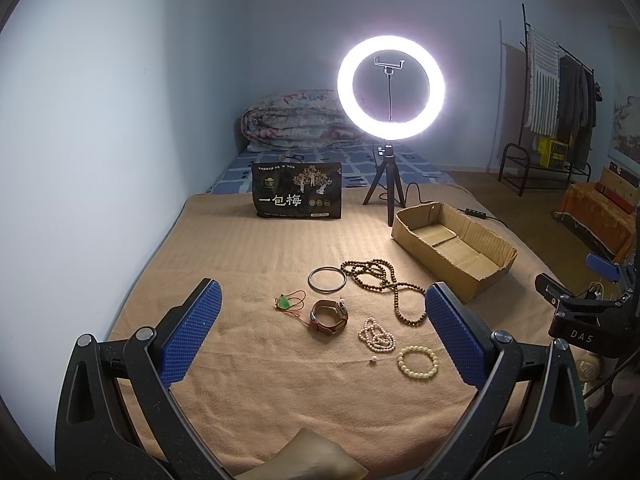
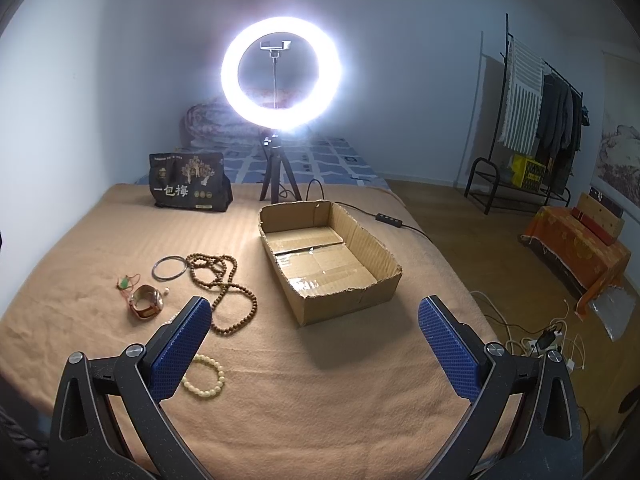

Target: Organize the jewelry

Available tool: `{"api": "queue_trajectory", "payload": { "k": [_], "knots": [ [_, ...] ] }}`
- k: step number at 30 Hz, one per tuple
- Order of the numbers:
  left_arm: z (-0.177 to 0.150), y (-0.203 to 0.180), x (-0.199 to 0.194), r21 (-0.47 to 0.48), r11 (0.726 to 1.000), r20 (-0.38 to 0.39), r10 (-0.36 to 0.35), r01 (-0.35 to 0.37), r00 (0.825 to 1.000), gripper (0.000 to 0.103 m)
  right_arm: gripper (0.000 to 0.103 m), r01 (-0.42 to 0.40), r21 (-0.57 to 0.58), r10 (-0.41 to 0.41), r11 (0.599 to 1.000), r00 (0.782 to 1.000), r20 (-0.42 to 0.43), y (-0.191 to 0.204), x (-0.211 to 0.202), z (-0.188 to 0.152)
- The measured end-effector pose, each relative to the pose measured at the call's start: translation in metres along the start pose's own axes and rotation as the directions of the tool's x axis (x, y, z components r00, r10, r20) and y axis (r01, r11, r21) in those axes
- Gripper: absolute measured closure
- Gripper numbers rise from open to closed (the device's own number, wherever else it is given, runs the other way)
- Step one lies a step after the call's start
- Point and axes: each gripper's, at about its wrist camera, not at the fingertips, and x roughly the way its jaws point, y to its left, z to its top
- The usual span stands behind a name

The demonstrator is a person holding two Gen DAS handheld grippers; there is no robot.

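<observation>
Jewelry lies spread on a tan blanket (image 1: 248,248): a dark metal bangle (image 1: 327,279), a long brown bead necklace (image 1: 384,280), a green pendant on a red cord (image 1: 285,302), a wide brown bracelet (image 1: 329,316), a pale pearl strand (image 1: 377,335) and a cream bead bracelet (image 1: 417,361). An open, empty cardboard box (image 2: 326,256) stands to their right. My left gripper (image 1: 324,328) is open and empty above the pieces. My right gripper (image 2: 314,340) is open and empty, near the box's front; its left finger hides part of the cream bracelet (image 2: 208,376).
A lit ring light on a tripod (image 1: 390,88) and a black snack bag (image 1: 298,196) stand at the blanket's far side. A folded quilt (image 1: 292,120) lies behind. The blanket's right edge drops to a floor with cables (image 2: 540,336), a clothes rack (image 2: 532,120) and an orange-covered bench (image 2: 576,248).
</observation>
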Motion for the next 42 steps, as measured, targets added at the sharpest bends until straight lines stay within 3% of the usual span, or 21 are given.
{"api": "queue_trajectory", "payload": {
  "k": [31,42],
  "knots": [
    [0.003,0.000,-0.003,-0.004,1.000,-0.001,-0.003,0.003,1.000,0.000,0.000,-0.006,0.006,0.006,1.000,1.000,-0.013,0.001,0.004,0.000],
    [0.001,0.015,0.021,-0.028,1.000,-0.044,0.002,-0.003,0.999,0.000,0.000,-0.010,-0.011,0.009,1.000,0.999,-0.034,0.009,0.017,0.006]
  ]
}}
